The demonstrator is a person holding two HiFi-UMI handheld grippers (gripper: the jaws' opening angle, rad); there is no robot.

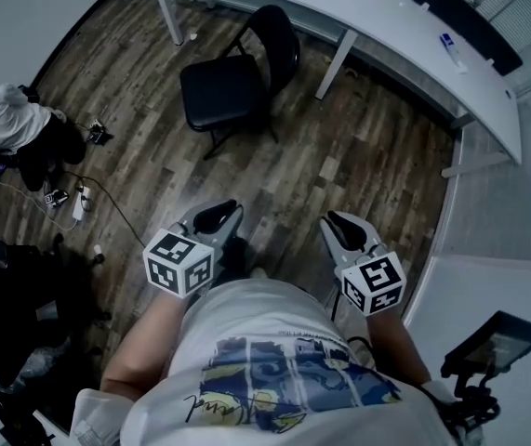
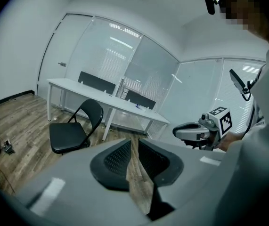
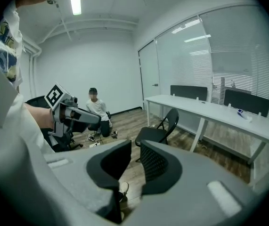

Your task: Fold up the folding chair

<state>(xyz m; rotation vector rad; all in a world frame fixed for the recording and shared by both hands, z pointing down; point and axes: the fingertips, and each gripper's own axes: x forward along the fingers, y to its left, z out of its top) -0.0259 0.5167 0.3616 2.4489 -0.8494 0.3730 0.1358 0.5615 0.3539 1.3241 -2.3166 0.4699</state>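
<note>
**Facing the unfolded chair, both grippers empty**

We hold the left gripper (image 1: 215, 217) and the right gripper (image 1: 346, 229) side by side in front of our waist, both aimed toward the folding chair (image 1: 237, 77). It stands unfolded on the wood floor (image 1: 358, 156), seat down, backrest nearest the white desk (image 1: 339, 7), well apart from us. Each pair of jaws is only slightly parted with nothing between, fitting since nothing is in reach. We judge the seat edge and backrest the likely holds.
</note>
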